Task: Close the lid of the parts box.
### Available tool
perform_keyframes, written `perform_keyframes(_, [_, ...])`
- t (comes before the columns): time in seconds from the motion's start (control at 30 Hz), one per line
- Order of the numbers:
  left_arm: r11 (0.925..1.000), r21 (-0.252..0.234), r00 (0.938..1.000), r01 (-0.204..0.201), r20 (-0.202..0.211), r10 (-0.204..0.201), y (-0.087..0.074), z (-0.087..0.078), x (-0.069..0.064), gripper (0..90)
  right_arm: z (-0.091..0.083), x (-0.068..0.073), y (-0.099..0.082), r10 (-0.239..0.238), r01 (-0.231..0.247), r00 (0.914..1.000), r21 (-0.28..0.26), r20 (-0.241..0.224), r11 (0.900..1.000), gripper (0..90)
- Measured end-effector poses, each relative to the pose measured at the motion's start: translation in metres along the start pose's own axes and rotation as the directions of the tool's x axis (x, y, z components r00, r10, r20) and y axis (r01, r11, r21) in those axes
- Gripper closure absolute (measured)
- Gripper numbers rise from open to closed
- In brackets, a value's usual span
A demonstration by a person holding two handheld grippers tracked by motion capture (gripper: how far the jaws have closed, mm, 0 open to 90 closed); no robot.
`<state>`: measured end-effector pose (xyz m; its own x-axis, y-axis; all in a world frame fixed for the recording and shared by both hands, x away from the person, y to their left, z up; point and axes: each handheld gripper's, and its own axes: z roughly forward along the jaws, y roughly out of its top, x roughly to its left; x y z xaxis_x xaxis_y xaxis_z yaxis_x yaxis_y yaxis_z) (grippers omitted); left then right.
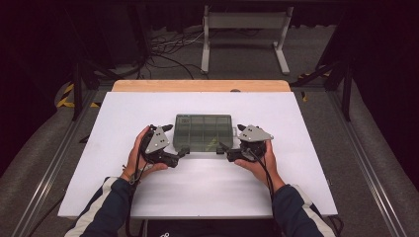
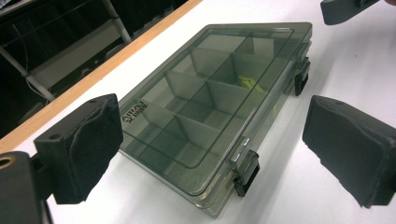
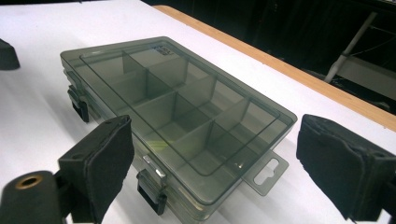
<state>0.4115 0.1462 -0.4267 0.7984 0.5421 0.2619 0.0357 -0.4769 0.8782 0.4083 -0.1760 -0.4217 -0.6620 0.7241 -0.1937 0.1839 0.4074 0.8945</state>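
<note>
A white desk [image 1: 148,187] with a wooden far edge [image 1: 200,85] carries a closed smoky compartment box [image 1: 203,132] at its middle. Both claws gape wide at the box's near corners, left claw [image 1: 184,151] and right claw [image 1: 223,147]. Beyond, cables [image 1: 168,49] lie on grey floor by a white frame [image 1: 244,22].

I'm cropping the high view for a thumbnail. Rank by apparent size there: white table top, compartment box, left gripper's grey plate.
1. White table top
2. Compartment box
3. Left gripper, its grey plate
</note>
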Motion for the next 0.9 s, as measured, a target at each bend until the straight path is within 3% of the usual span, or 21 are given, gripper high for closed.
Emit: perform_keyframes(0.9, [0.9994, -0.014, 0.9994, -0.031, 0.012, 0.031, -0.001, -0.021, -0.009, 4.8, -0.016, 0.003, 0.000, -0.039, 0.039, 0.9990, 0.012, 0.022, 0.9992, 12.2])
